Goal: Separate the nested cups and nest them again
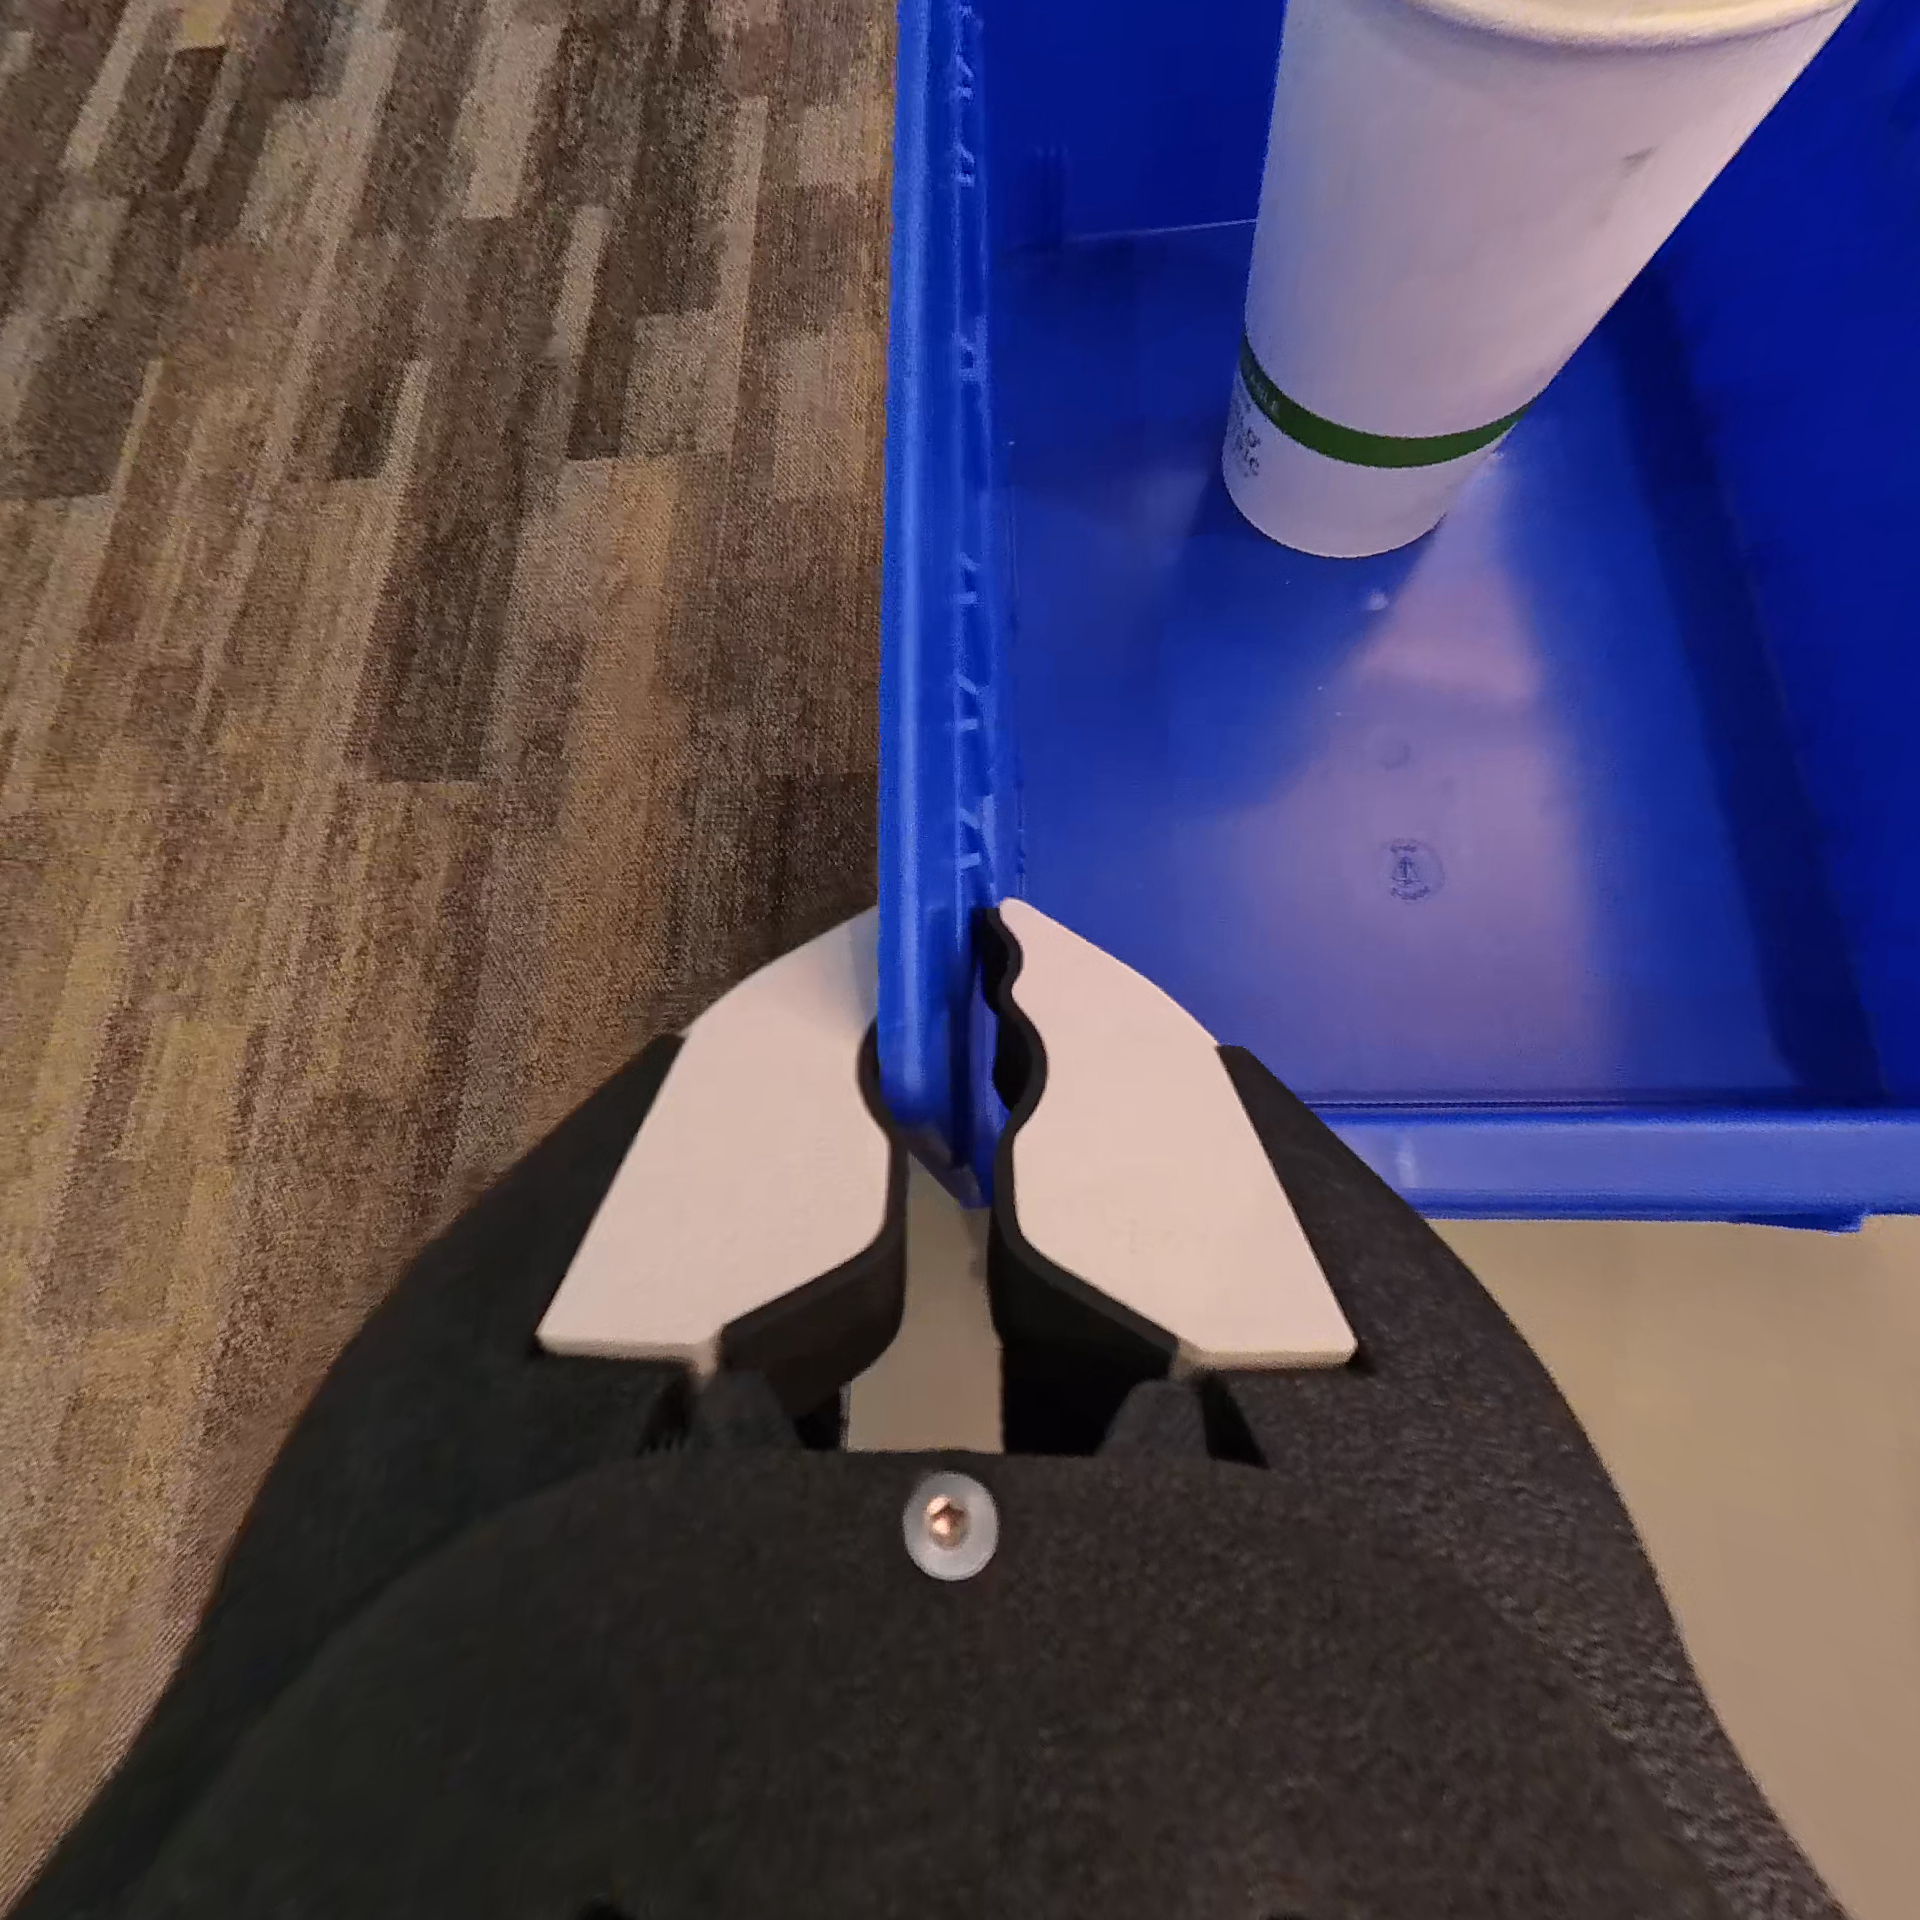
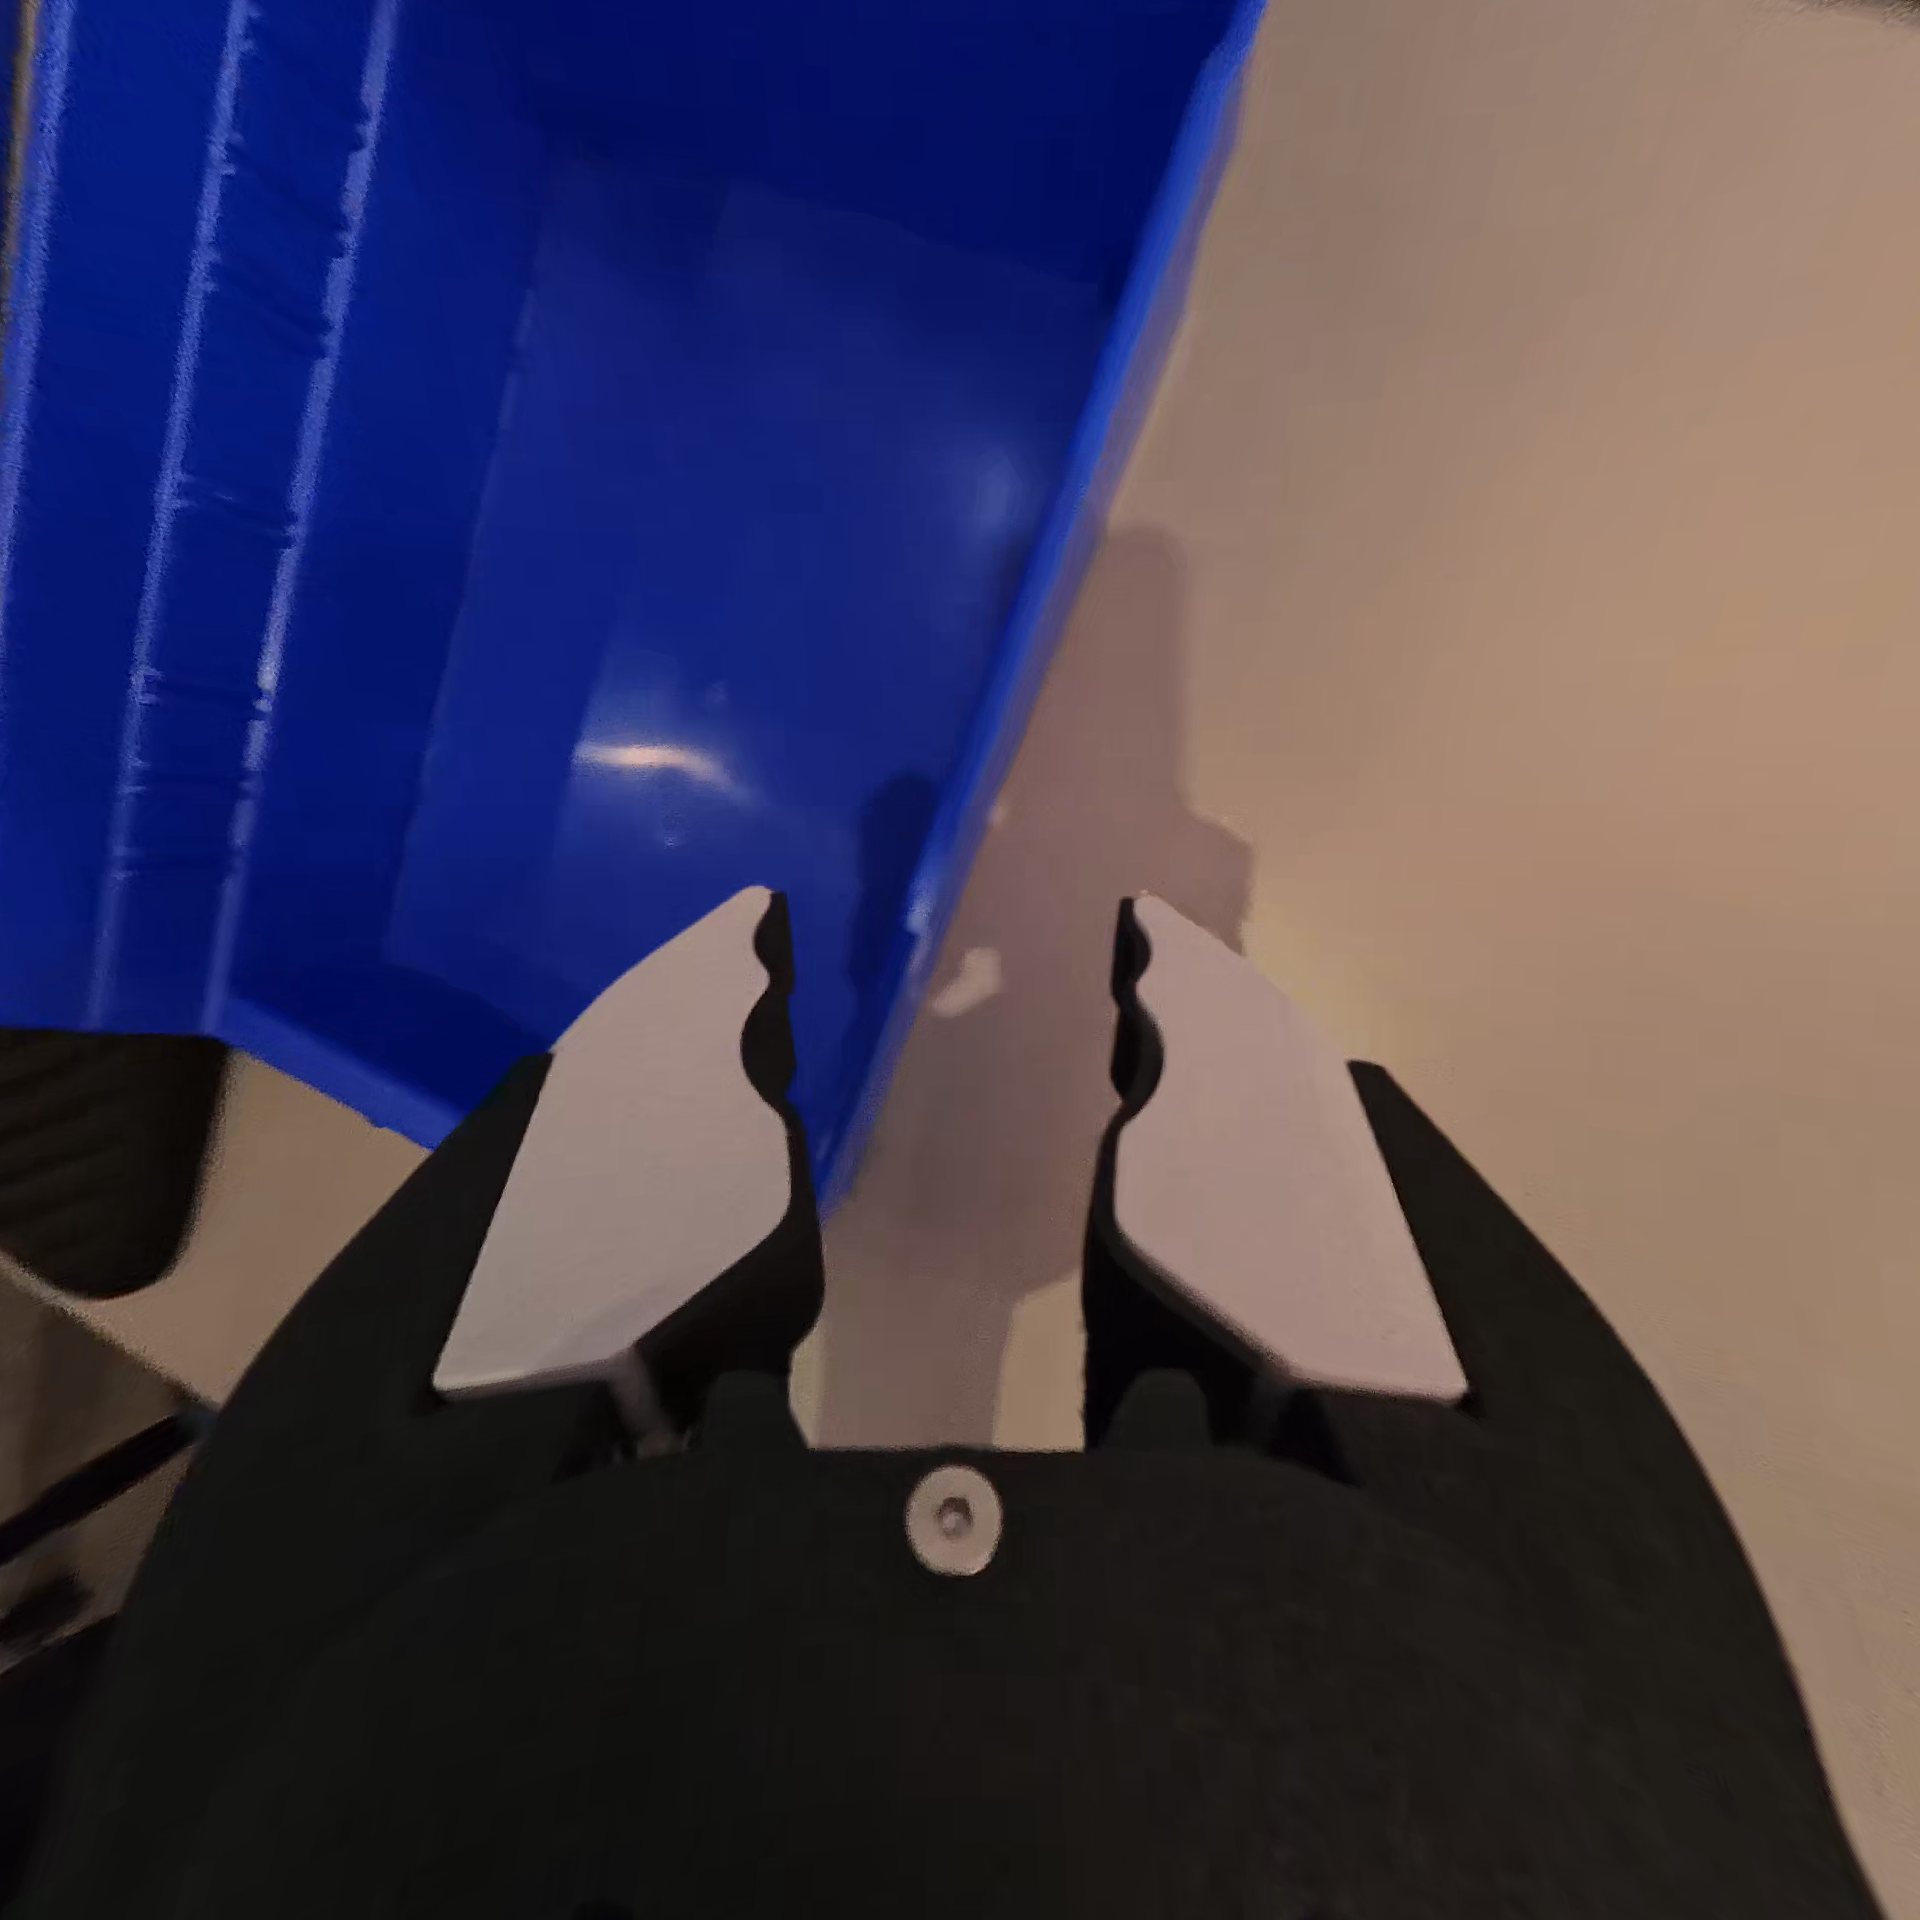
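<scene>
A tall white paper cup [image 1: 1455, 260] with a green band near its base stands inside a blue plastic bin [image 1: 1351, 831], towards its far end. I cannot tell whether another cup is nested in it. My left gripper [image 1: 930, 925] is shut on the bin's left wall at the near corner, one finger outside and one inside. In the right wrist view, my right gripper [image 2: 951, 914] is open and empty. It straddles the right rim of the blue bin [image 2: 1039, 644] near the front corner without touching it. No cup shows in that view.
The bin sits on a beige tabletop [image 1: 1662, 1455], which also shows in the right wrist view [image 2: 1558, 623]. Patterned brown carpet [image 1: 364, 623] lies below the table's left edge. A dark object [image 2: 104, 1153] sits at the left of the right wrist view.
</scene>
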Demonstrator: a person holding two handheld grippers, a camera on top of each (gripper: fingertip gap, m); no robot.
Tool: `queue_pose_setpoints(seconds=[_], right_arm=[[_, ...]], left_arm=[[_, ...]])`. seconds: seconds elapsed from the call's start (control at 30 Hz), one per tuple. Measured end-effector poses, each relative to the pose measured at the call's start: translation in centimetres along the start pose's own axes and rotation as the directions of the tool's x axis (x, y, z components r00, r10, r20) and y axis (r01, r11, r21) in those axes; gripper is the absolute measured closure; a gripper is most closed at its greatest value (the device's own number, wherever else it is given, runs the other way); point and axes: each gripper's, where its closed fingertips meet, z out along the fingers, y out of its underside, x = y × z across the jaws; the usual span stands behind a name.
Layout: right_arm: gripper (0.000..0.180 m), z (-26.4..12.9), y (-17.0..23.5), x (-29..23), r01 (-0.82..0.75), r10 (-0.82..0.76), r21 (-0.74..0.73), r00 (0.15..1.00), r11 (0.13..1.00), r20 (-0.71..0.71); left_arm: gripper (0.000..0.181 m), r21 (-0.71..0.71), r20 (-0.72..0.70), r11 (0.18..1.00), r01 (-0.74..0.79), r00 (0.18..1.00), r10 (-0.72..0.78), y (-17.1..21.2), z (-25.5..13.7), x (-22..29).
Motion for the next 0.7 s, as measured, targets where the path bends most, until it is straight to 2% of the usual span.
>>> queue_pose_setpoints(seconds=[0.07, 0.1, 0.17, 0.2, 0.23, 0.33, 0.5, 0.7], right_arm=[[0.123, 1.4, 0.3, -0.8, -0.04, 0.042, -0.036, 0.998, 0.999, 0.037], [0.124, 2.2, 0.5, -1.0, -0.044, 0.046, -0.063, 0.998, 0.997, 0.03], [0.135, 3.6, 1.0, -0.9, -0.026, 0.025, -0.139, 1.0, 0.99, -0.008], [0.148, 4.1, 1.3, -0.5, -0.011, 0.005, -0.173, 0.999, 0.985, -0.036], [0.164, 4.5, 1.5, -0.1, 0.007, -0.02, -0.205, 0.998, 0.979, -0.063], [0.172, 4.6, 1.3, 0.6, 0.019, -0.043, -0.242, 0.995, 0.97, -0.095], [0.174, 3.9, 1.1, 3.4, 0.009, -0.018, -0.228, 0.999, 0.974, -0.037], [0.175, 1.1, 2.4, 12.0, -0.063, 0.055, -0.204, 0.998, 0.977, -0.043]], left_arm=[[0.141, 0.011, 0.056, 1.0, -0.013, 0.998, 0.013, -0.1, -0.2, -0.5], [0.132, 0.025, 0.071, 1.0, -0.015, 0.997, 0.013, -0.3, -0.5, -0.6], [0.126, 0.084, 0.068, 0.996, 0.014, 0.997, -0.019, -0.9, -1.6, -0.4], [0.122, 0.117, 0.06, 0.993, 0.034, 0.997, -0.042, -1.2, -2.3, -0.3], [0.122, 0.146, 0.055, 0.988, 0.047, 0.997, -0.056, -1.4, -3.1, -0.1], [0.123, 0.214, 0.091, 0.976, 0.044, 0.994, -0.065, -1.6, -5.9, 0.0], [0.129, 0.283, 0.129, 0.959, 0.007, 0.991, -0.045, -0.4, -9.9, 2.0], [0.135, 0.283, 0.114, 0.958, 0.041, 0.991, -0.076, 2.6, -12.0, 4.7]])
